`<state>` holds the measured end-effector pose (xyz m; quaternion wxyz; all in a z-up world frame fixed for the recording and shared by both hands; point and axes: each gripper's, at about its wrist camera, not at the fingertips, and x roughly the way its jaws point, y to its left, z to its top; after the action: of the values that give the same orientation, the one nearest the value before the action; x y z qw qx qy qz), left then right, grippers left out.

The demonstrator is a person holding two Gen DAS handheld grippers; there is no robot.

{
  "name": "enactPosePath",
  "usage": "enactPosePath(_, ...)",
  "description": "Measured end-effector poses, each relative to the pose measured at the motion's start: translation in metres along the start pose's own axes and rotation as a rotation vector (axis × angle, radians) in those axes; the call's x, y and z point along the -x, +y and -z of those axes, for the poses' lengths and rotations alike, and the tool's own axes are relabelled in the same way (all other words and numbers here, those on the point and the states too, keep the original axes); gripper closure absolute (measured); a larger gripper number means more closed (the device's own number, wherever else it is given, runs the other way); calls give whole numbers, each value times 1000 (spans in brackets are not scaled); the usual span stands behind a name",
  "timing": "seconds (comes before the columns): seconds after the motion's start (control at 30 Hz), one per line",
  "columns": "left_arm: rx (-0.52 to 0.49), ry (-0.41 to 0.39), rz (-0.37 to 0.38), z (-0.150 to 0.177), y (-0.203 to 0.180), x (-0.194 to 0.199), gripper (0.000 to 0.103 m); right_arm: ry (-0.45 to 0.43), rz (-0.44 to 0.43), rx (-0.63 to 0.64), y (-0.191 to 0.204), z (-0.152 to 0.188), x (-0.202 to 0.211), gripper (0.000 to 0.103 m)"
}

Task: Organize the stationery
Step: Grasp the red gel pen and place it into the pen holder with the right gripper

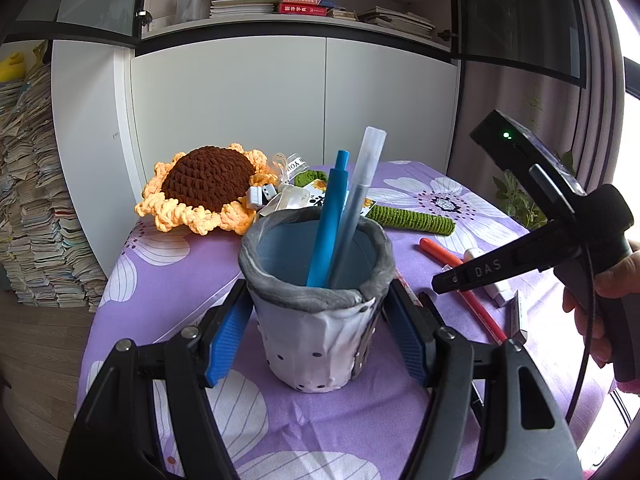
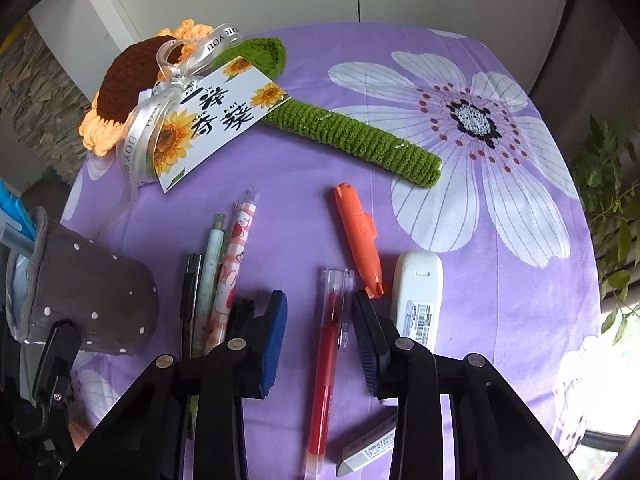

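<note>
Right wrist view: a red pen (image 2: 326, 364) is seen lying on the counter (image 2: 520, 280) between the parted pads of the right tool (image 2: 320, 340), not pressed by them.

An orange pen (image 2: 358, 236) and a white correction tape (image 2: 418, 300) are found just right of it, three pens (image 2: 218, 280) to its left, an eraser (image 2: 368, 450) nearer. In the left wrist view, the pen holder (image 1: 316, 316) is gripped on both sides by the left tool (image 1: 316, 340), with a blue pen (image 1: 330, 220) and a grey pen (image 1: 356, 204) standing inside. A crocheted sunflower (image 1: 204, 188) lies at the far side, a hand (image 1: 608, 292) at the right.
</note>
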<state>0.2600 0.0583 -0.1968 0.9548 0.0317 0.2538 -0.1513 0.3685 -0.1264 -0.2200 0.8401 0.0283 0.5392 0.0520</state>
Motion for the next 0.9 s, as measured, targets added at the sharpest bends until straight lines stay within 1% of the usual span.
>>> enactPosePath(0.07, 0, 0, 0, 0, 0, 0, 36, -3, 8, 6, 1, -3, -1, 70)
enactPosePath(0.1, 0, 0, 0, 0, 0, 0, 36, -9, 19, 12, 2, -4, -2, 81)
enactPosePath(0.13, 0, 0, 0, 0, 0, 0, 36, -12, 27, 20, 2, -4, -2, 87)
enactPosePath(0.23, 0, 0, 0, 0, 0, 0, 36, -14, 6, 15, -1, -2, 0, 87)
enactPosePath(0.3, 0, 0, 0, 0, 0, 0, 36, -19, -30, 2, -4, 0, 4, 87)
enactPosePath(0.47, 0, 0, 0, 0, 0, 0, 36, -88, -92, 4, -2, 10, 39, 87)
enactPosePath(0.6, 0, 0, 0, 0, 0, 0, 36, -197, -143, 29, 8, 19, 88, 87)
enactPosePath(0.8, 0, 0, 0, 0, 0, 0, 36, -421, -227, 85, 32, 33, 168, 87)
enactPosePath(0.9, 2, 3, 3, 0, 0, -1, 36, -494, -246, 120, 46, 31, 192, 88)
